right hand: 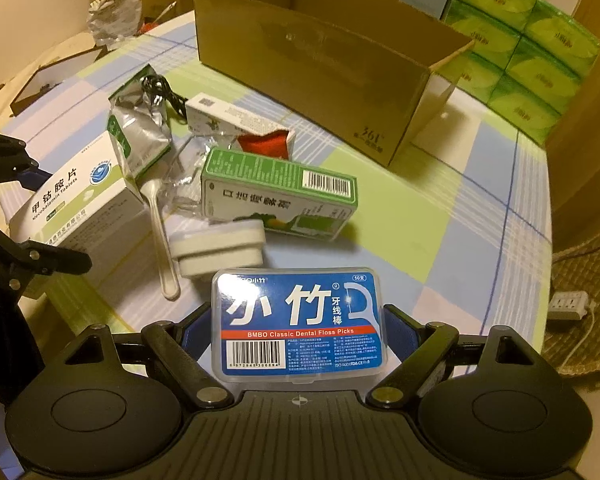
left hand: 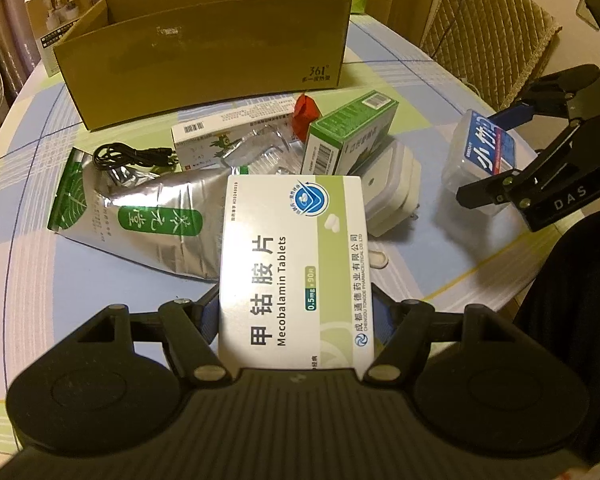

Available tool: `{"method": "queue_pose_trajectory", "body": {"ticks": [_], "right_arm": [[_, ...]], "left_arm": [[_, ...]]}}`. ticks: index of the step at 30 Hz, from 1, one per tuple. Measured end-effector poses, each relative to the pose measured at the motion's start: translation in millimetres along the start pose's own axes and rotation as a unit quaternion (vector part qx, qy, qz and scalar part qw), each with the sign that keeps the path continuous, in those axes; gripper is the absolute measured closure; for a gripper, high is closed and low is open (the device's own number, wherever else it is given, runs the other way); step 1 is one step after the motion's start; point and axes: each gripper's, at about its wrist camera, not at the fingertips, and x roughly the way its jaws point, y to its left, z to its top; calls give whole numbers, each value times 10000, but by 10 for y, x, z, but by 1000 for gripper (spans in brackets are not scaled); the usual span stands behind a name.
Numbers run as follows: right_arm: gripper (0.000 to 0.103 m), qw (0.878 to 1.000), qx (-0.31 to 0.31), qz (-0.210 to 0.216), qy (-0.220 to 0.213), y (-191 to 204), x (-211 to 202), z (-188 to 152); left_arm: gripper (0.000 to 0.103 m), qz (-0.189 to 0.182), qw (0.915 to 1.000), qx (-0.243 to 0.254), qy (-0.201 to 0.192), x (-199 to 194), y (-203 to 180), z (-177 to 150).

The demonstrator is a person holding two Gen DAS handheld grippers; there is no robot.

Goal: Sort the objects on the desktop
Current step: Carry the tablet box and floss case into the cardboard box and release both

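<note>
Dim warm yellowish indoor light in both views. Strong fisheye bending; black vignette in frame corners. Table (left hand: 420, 264) edge curves sharply toward frame edges. White glare on tablet box (left hand: 292, 264) lower left face; bright spot on floss box (right hand: 300, 324) lid. Foil pouch (left hand: 140, 216) shows specular shine. Soft shadows fall toward lower frame. Upper background soft, slightly noisy.

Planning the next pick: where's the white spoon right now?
In the right wrist view the spoon lies on the table left of centre, between the Mecobalamin box and the white case.
</note>
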Motion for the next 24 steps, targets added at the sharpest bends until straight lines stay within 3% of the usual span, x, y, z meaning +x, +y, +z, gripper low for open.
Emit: {"method": "queue_pose_trajectory", "body": {"ticks": [12,24], "right_arm": [[19,9989,82,-47,-463,8,-355,338],[19,9939,406,-51,-1028,-117,-426,1162]], "left_arm": [[36,33,9998,-117,-181,-245,134,290],[36,261,9981,-41,-550,-453,465,1067]]}}
